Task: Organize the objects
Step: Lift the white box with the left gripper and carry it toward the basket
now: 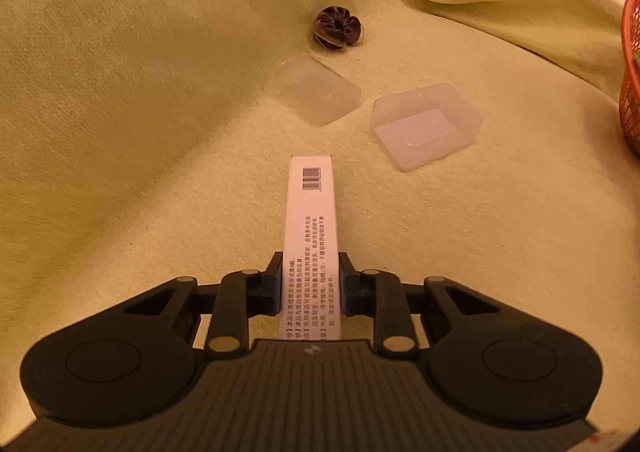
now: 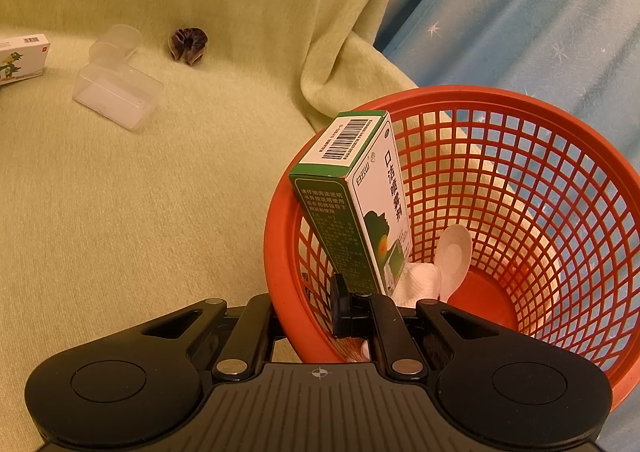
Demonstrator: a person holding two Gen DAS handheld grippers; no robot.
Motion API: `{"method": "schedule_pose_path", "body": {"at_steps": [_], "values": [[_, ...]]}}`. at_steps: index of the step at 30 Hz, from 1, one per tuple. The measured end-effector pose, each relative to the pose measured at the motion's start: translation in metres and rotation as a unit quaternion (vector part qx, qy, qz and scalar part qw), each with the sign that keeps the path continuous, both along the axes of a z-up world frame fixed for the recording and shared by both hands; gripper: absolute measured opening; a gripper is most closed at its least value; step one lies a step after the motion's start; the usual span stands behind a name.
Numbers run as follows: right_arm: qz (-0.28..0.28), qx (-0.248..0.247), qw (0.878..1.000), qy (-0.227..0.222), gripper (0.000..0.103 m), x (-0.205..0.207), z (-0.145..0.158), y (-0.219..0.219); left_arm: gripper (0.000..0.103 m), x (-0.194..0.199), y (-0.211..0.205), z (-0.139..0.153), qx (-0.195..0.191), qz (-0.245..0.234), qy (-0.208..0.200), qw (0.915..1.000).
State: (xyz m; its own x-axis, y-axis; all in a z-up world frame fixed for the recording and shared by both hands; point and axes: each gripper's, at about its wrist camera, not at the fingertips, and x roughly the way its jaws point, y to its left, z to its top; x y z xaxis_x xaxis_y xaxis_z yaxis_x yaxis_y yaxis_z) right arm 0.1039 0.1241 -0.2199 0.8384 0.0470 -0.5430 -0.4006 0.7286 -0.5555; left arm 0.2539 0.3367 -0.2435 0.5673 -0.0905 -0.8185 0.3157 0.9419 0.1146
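Observation:
My left gripper (image 1: 310,272) is shut on a long white box (image 1: 311,211) with a barcode, held above the yellow-green blanket; the box also shows at the far left of the right wrist view (image 2: 22,57). My right gripper (image 2: 364,292) is shut on a green and white medicine box (image 2: 352,203), held tilted inside the orange basket (image 2: 520,131). A white spoon (image 2: 452,252) and white packet (image 2: 420,282) lie in the basket. Two clear plastic containers (image 1: 426,123) (image 1: 316,87) and a dark scrunchie (image 1: 338,29) lie on the blanket.
The blanket (image 1: 120,91) covers a seat and rises into folds behind the objects. The basket rim shows at the right edge of the left wrist view (image 1: 630,71). A blue starred curtain (image 2: 520,11) hangs behind the basket.

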Motion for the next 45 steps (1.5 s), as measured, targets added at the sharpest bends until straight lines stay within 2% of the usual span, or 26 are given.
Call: {"method": "schedule_pose_path", "body": {"at_steps": [9,23,31,35,45], "values": [[0.000,0.001,1.000,0.000,0.006,0.001,0.000,0.000,0.021,-0.013,-0.001,0.013,-0.019,-0.008,-0.016,0.9997],[0.000,0.002,1.000,0.000,0.006,0.001,0.000,0.000,0.021,-0.031,0.001,-0.012,-0.028,-0.007,-0.015,0.9995],[0.000,0.001,1.000,0.000,0.006,0.001,0.001,0.000,0.022,-0.030,-0.004,-0.018,-0.012,-0.009,-0.026,0.9996],[0.001,0.000,1.000,0.000,0.006,0.001,0.001,0.000,0.021,-0.033,-0.006,-0.012,-0.004,-0.022,-0.028,0.9994],[0.001,0.000,1.000,0.000,0.006,0.001,0.001,0.000,0.021,-0.038,-0.006,0.017,-0.019,-0.032,-0.043,0.9984]]}}
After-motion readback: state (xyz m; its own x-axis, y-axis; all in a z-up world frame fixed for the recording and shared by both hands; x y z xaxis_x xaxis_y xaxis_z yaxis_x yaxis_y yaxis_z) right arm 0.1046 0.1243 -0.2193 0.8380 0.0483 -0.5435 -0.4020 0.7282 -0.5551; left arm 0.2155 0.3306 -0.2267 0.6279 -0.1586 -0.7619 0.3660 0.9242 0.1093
